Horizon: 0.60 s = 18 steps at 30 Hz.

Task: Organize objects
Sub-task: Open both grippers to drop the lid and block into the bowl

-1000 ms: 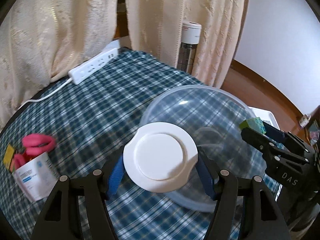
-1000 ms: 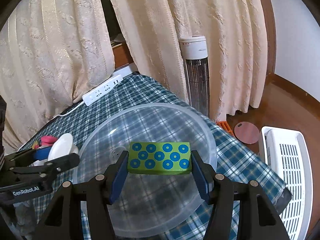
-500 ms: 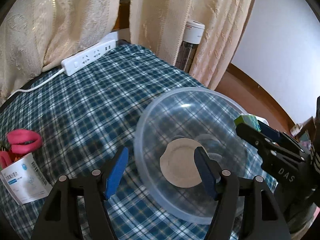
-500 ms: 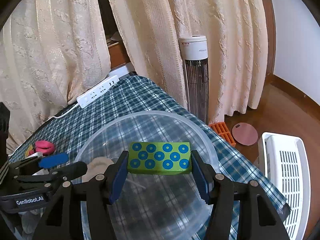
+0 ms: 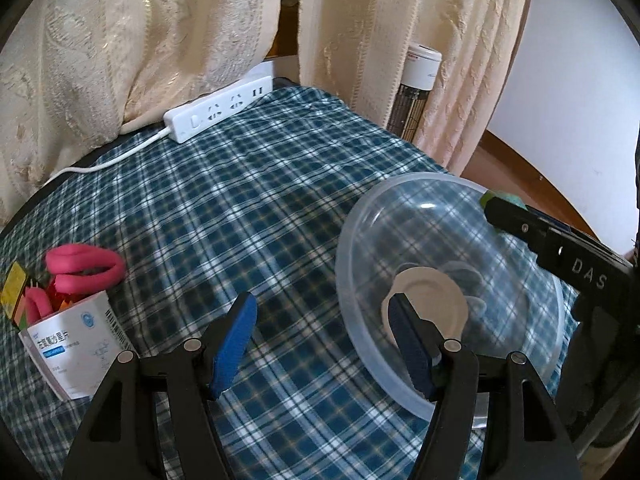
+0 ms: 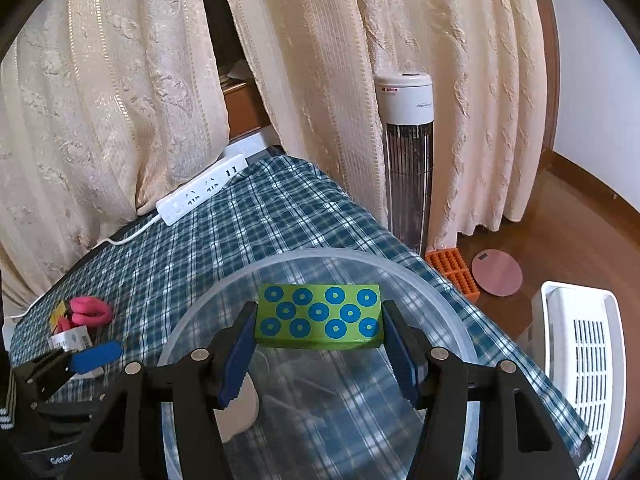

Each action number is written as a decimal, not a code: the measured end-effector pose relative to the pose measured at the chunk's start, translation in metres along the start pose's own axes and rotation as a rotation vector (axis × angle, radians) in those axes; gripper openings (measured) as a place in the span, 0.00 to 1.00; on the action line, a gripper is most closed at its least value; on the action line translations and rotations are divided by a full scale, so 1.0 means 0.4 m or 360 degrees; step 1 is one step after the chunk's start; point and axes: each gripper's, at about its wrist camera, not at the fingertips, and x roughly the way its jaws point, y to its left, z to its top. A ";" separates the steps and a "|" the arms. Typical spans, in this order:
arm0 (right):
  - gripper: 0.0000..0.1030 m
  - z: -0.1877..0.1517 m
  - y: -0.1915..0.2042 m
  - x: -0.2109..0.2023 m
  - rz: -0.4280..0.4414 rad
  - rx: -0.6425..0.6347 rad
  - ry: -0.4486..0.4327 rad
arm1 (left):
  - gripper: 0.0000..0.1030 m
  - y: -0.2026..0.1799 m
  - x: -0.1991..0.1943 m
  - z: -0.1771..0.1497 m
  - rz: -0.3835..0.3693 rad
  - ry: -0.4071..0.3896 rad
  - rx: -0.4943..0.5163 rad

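the right gripper (image 6: 318,354) hangs over the clear plastic bowl (image 6: 436,304), its jaws clamped on the short ends of a green block with blue dots (image 6: 320,317). held level above the bowl's middle, the block looks set to be dropped in. the bowl sits at the near right corner of the tabletop, on a blue plaid cloth (image 5: 240,208). a white round lid (image 5: 432,300) already lies flat on the bowl's bottom.

the left gripper (image 5: 324,344) is empty, jaws spread wide; its right jaw overlaps the bowl's rim in view, the left one hangs over bare cloth. it points toward the left edge, likely for the next thing to collect.

there, a pink loop (image 5: 84,266) lies touching a white carton (image 5: 74,344) printed with blue chinese characters and a barcode; i cannot read them surely. the right gripper's body shows "das" in the left view; the left gripper's reads "genro", cut off. a white power strip (image 5: 218,108) lies at the far edge by the curtains (image 5: 140,40).
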 end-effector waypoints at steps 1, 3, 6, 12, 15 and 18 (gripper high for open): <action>0.71 0.000 -0.003 0.003 -0.0014 0.0011 -0.0002 | 0.68 0.003 -0.001 0.000 0.0000 0.0003 -0.0004; 0.79 -0.003 -0.006 0.003 -0.0063 0.0015 -0.0015 | 0.68 0.009 -0.005 -0.003 0.0004 0.0004 -0.0013; 0.79 -0.011 -0.003 -0.007 -0.0048 0.0013 -0.0022 | 0.68 0.017 -0.017 -0.005 0.0014 -0.0005 -0.0019; 0.80 -0.022 0.035 -0.044 0.0007 -0.0027 -0.0077 | 0.68 0.034 -0.049 -0.010 0.0040 -0.0032 -0.0025; 0.80 -0.029 0.061 -0.058 0.0048 -0.0038 -0.0088 | 0.68 0.051 -0.068 -0.017 0.0066 -0.0051 -0.0035; 0.80 -0.037 0.087 -0.069 0.0083 -0.0055 -0.0093 | 0.68 0.077 -0.090 -0.028 0.0098 -0.0070 -0.0052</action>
